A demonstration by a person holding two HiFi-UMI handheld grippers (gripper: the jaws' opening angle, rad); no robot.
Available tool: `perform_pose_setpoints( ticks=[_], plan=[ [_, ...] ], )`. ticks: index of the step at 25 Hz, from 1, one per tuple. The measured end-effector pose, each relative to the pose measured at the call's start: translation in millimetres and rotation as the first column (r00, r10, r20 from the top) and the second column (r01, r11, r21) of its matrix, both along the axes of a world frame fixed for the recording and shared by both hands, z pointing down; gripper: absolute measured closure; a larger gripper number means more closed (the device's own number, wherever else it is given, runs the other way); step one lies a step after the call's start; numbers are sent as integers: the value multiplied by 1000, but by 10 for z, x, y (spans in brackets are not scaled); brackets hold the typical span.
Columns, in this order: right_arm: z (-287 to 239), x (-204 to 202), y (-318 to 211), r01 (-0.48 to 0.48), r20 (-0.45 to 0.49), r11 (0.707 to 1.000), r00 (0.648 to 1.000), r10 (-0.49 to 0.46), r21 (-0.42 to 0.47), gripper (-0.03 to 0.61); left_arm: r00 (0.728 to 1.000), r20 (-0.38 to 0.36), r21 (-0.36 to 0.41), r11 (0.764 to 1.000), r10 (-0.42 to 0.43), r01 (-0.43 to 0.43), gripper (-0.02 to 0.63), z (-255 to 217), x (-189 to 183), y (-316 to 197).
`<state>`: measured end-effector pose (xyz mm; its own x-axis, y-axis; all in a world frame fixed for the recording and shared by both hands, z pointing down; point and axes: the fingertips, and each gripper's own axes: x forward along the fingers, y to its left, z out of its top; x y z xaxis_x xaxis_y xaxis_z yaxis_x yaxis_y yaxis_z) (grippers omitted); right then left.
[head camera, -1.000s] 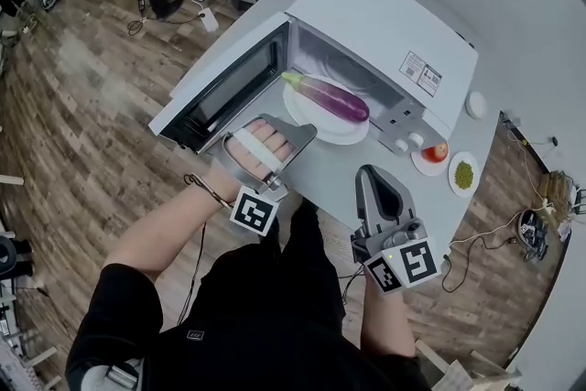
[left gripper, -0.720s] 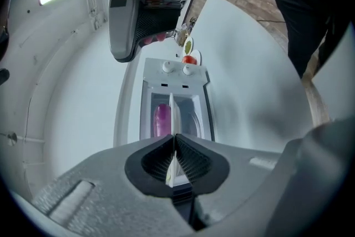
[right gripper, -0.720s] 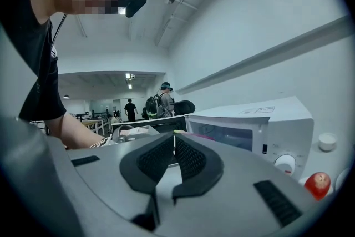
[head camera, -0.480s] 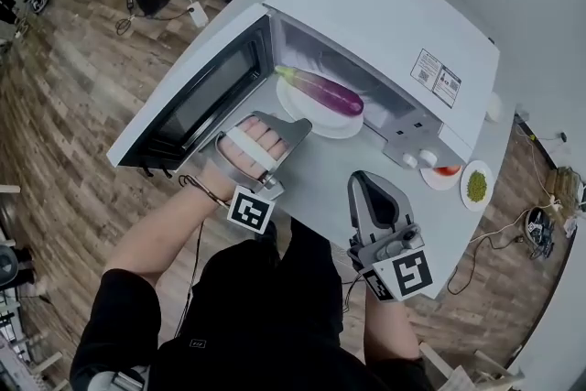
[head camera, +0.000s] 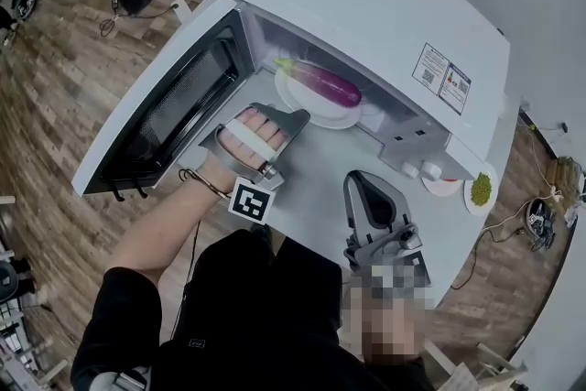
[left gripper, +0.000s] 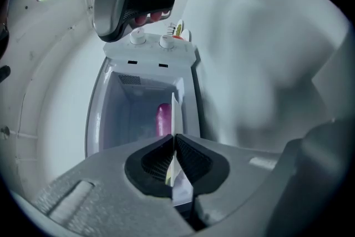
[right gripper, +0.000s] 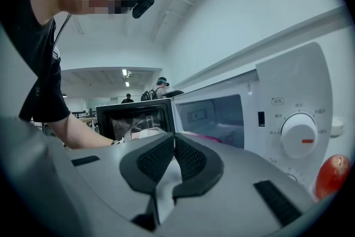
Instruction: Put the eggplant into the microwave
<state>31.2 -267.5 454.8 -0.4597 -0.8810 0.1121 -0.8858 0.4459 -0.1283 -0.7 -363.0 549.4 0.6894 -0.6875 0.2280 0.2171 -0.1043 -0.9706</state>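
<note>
A purple eggplant [head camera: 325, 83] lies on a white plate [head camera: 302, 105] inside the open white microwave [head camera: 385, 5]. My left gripper [head camera: 298, 118] is shut and empty, its tip just before the plate's near rim. In the left gripper view its jaws [left gripper: 173, 141] are pressed together, with the eggplant [left gripper: 162, 118] straight ahead in the cavity. My right gripper [head camera: 363, 185] is shut and empty, low over the table in front of the control panel. From the right gripper view [right gripper: 174, 144] a sliver of the eggplant [right gripper: 209, 138] shows past the jaws.
The microwave door [head camera: 160, 119] stands swung open to the left. Right of the microwave are a small plate with a red fruit [head camera: 446, 187] and a dish of green bits [head camera: 481, 190]. The control knob [right gripper: 299, 134] is close to the right gripper. People stand far off on the wooden floor.
Both grippers have sunk a little in front of the microwave, both still shut. The head view has moved closer over the microwave. Eggplant and plate have not moved.
</note>
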Motion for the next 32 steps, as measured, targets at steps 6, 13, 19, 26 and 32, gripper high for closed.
perform_pose_setpoints(
  ticks=[6,13,19,26,32],
  plan=[
    [33,33,-67,-5,13,1000,1000,5,-23,560,1000,15,-34,999,-5,5,594,44,90,-147],
    [-32,88,-126,-11,29,998,1000,13,-63,561,995,96,-100,994,-31,41,594,104,182,-380],
    [-61,152,-174,-12,46,996,999,16,-93,560,986,155,-184,979,-56,84,595,152,280,-506],
    [-165,126,-259,5,62,994,998,2,-113,560,972,233,-369,922,-30,117,594,247,384,-525],
    [-200,22,-261,25,82,991,996,-15,-128,560,963,265,-418,893,-54,165,594,266,460,-690]
  ],
)
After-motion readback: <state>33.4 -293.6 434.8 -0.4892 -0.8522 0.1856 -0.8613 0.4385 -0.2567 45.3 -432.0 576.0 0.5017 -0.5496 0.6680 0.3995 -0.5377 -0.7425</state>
